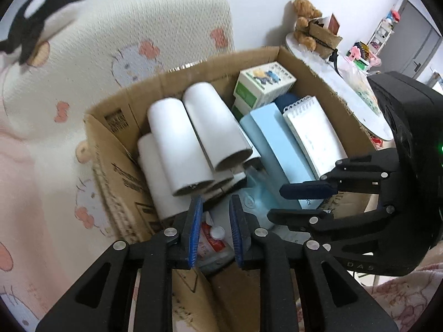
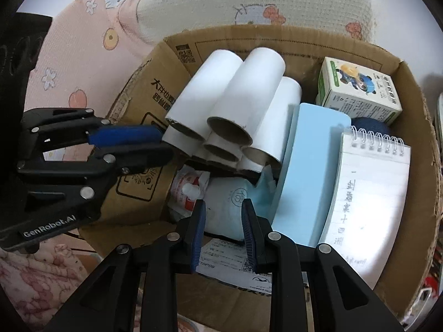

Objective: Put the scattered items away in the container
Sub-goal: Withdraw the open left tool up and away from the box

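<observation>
A cardboard box [image 1: 108, 149] [image 2: 409, 193] holds several white paper rolls [image 1: 177, 146] [image 2: 243, 94], a light blue case [image 1: 274, 144] [image 2: 307, 171], a spiral notepad [image 1: 315, 135] [image 2: 368, 202], a green and white carton [image 1: 263, 83] [image 2: 357, 91], a pale blue packet [image 2: 229, 207] and a red and white pouch [image 1: 210, 238] [image 2: 188, 191]. My left gripper [image 1: 213, 221] [image 2: 163, 144] is open and empty above the box's near left corner. My right gripper [image 2: 224, 221] [image 1: 279, 202] is open and empty above the box's near edge.
The box stands on a bed with a pink and cream cartoon-print cover [image 1: 33, 166]. An orca plush [image 1: 41, 8] lies at the far left. A white round table [image 1: 357, 96] with a teddy bear [image 1: 304, 22] and clutter is to the right of the box.
</observation>
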